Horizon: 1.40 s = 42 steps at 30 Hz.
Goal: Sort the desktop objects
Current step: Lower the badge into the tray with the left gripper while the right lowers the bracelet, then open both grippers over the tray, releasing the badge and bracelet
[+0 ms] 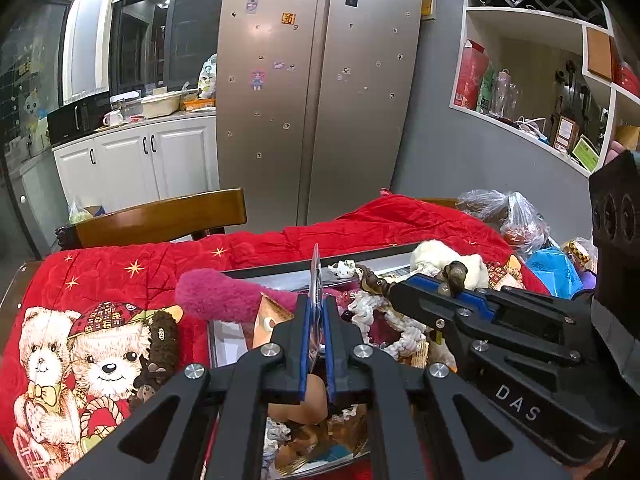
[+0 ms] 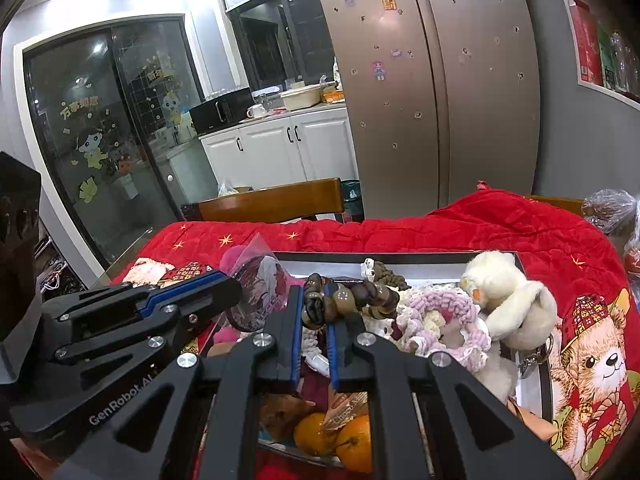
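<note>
Two grippers work side by side over one shallow tray that sits on a red bear-print quilt. The left gripper has its blue-padded jaws pressed together on a single thin flat packet, which stands upright on edge between them, lifted above the tray's contents; from the right wrist view the same packet shows a clear wrapper with a printed picture inside. The right gripper is clamped on one string of brown wooden beads, the strand draped across the jaw tips and trailing off to the right over the pile. In the tray lie one white plush toy, one pink-and-white crocheted piece, one magenta fuzzy object, and two oranges at the near edge, touching each other beneath the right gripper. Two teddy bears are printed on the quilt to the left. Beyond the table stand one wooden chair back and one two-door fridge.
</note>
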Available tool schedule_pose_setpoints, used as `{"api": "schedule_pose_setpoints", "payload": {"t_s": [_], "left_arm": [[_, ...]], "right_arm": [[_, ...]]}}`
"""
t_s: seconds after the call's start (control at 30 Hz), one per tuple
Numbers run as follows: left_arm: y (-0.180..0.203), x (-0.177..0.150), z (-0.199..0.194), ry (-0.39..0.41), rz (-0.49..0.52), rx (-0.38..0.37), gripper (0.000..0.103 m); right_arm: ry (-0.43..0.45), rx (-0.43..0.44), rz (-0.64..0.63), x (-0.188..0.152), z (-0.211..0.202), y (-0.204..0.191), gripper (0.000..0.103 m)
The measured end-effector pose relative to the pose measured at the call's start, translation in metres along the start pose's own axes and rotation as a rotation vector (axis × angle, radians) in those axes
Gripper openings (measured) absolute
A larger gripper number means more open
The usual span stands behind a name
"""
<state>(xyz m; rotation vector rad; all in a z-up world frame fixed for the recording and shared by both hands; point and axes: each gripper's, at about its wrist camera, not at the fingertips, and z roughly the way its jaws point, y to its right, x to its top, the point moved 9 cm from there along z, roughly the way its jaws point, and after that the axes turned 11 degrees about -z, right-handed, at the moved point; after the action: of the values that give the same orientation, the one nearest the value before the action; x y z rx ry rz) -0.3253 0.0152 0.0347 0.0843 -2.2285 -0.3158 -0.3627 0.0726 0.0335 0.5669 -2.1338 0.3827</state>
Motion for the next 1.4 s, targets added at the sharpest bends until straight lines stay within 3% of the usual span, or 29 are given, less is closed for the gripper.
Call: {"api": "schedule_pose_setpoints", "payload": {"t_s": [0.9, 0.93, 0.97, 1.07, 1.2, 1.4], "left_arm": [[0.001, 0.000, 0.000, -0.018, -0.016, -0.041, 0.007], [0.000, 0.000, 0.001, -0.023, -0.022, -0.045, 0.016], [-0.001, 0.000, 0.001, -0.027, -0.027, -0.046, 0.033], [-0.006, 0.005, -0.001, -0.002, -0.054, -0.035, 0.052], [-0.013, 0.008, -0.003, 0.003, -0.065, -0.021, 0.060], [-0.022, 0.016, -0.012, 0.036, -0.111, -0.051, 0.073]], "right_arm": [[-0.047, 0.008, 0.014, -0.009, 0.014, -0.004, 0.011], [-0.045, 0.012, 0.020, -0.009, 0.014, -0.003, 0.012], [-0.043, 0.013, 0.023, -0.009, 0.014, -0.001, 0.012], [-0.034, 0.006, 0.040, -0.008, 0.012, 0.003, 0.014], [-0.036, -0.005, 0.048, -0.009, 0.012, 0.007, 0.026], [-0.026, -0.023, 0.078, -0.009, 0.008, 0.015, 0.066]]}}
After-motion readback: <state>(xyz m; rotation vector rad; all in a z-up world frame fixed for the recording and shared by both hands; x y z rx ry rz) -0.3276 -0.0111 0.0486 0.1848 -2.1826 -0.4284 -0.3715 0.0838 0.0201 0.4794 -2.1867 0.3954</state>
